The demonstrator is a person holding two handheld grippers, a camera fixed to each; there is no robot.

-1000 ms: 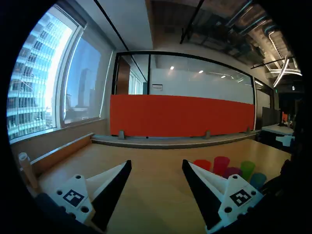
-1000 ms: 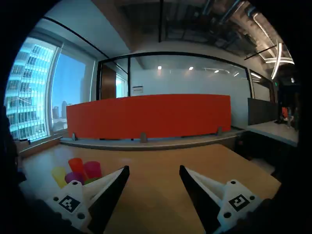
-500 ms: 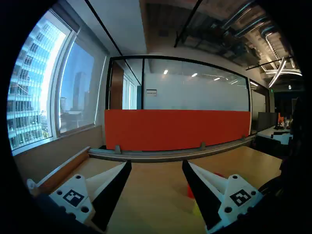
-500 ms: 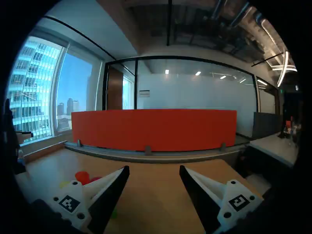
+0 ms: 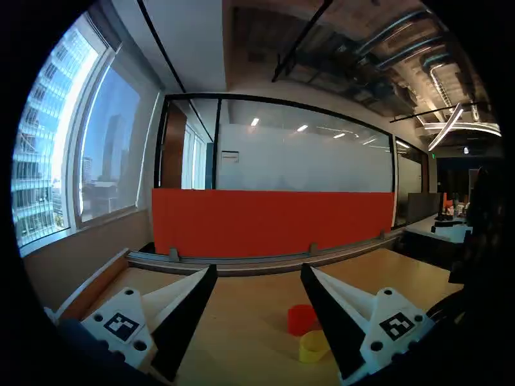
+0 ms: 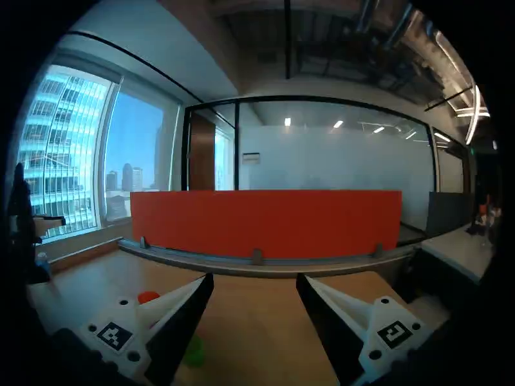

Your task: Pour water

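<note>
Over the last second both views swing upward and close in. The cluster of coloured cups, which stood out ahead on the desk (image 5: 251, 341), now sits low and near. In the left gripper view a red cup (image 5: 300, 319) and a yellow cup (image 5: 313, 345) lie just beside the inner edge of one finger. In the right gripper view a red cup (image 6: 148, 297) peeps over a finger and a green cup (image 6: 193, 352) stands between the two. The left gripper (image 5: 257, 266) and the right gripper (image 6: 253, 275) both have their jaws spread wide and hold nothing. Pouring has therefore not begun, and this reads as the approach to a first grasp. The desk is pale wood, bare apart from the cups, and ends at an orange partition (image 5: 270, 222). Tall windows (image 5: 45, 167) look onto towers at the side. A glass wall (image 5: 302, 161) runs behind under exposed ceiling pipes.
</note>
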